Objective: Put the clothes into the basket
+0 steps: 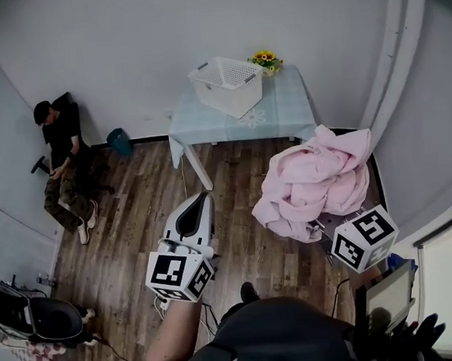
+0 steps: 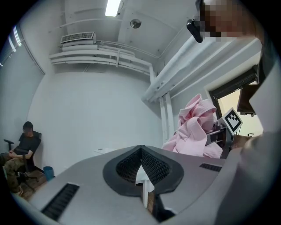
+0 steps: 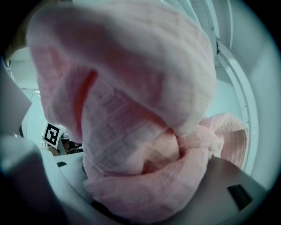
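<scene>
A white slatted basket [image 1: 226, 84] stands on a small table [image 1: 283, 114] with a pale checked cloth, by the far wall. My right gripper [image 1: 328, 228] is shut on a big bundle of pink clothes [image 1: 316, 182], held up off the floor to the table's right. The pink cloth [image 3: 131, 132] fills the right gripper view and hides the jaws. My left gripper [image 1: 202, 198] hangs over the wooden floor short of the table, its jaws shut with nothing between them [image 2: 140, 153]. In the left gripper view the pink clothes [image 2: 195, 127] show on the right.
A person [image 1: 62, 155] sits on a chair by the left wall, with a teal bin [image 1: 118, 142] nearby. Yellow flowers [image 1: 265, 60] stand on the table behind the basket. A dark bag [image 1: 29, 315] lies at lower left. A cable runs over the floor.
</scene>
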`<action>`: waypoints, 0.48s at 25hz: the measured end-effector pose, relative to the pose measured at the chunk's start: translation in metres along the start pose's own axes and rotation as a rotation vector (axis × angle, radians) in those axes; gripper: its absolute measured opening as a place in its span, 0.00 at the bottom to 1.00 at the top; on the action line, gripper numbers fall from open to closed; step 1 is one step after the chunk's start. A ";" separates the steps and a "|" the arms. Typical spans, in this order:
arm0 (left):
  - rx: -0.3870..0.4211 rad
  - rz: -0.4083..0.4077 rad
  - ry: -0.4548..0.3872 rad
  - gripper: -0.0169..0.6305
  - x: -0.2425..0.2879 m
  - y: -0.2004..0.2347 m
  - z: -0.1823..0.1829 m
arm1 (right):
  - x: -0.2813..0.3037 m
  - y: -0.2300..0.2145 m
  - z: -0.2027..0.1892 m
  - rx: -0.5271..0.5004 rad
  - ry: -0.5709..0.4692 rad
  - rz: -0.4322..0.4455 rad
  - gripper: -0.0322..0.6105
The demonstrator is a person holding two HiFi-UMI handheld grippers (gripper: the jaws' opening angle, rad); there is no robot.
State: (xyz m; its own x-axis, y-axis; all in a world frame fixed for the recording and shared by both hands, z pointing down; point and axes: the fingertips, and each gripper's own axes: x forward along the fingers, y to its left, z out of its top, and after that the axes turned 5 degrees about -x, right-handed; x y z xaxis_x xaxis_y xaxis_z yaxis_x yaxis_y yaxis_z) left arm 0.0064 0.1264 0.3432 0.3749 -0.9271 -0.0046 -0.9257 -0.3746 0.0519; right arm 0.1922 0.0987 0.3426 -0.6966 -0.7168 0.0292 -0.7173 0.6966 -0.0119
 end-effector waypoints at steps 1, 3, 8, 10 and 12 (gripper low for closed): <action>0.002 -0.003 0.002 0.04 0.000 -0.001 0.002 | -0.001 0.000 0.002 0.000 -0.002 -0.005 0.55; 0.002 -0.008 0.011 0.04 0.003 0.004 0.004 | 0.003 0.001 0.006 0.003 -0.003 -0.009 0.55; -0.018 -0.032 0.021 0.04 0.025 0.063 0.008 | 0.064 0.011 0.011 0.007 0.020 -0.021 0.55; -0.024 -0.045 0.020 0.04 0.032 0.079 0.007 | 0.082 0.011 0.011 0.001 0.027 -0.034 0.55; -0.022 -0.054 0.022 0.04 0.042 0.091 0.002 | 0.097 0.006 0.007 0.003 0.027 -0.040 0.55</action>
State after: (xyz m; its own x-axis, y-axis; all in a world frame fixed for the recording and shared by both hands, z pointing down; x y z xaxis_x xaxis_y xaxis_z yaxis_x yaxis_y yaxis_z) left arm -0.0620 0.0530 0.3453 0.4255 -0.9048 0.0136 -0.9028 -0.4235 0.0746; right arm 0.1197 0.0331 0.3386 -0.6667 -0.7432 0.0571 -0.7448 0.6671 -0.0129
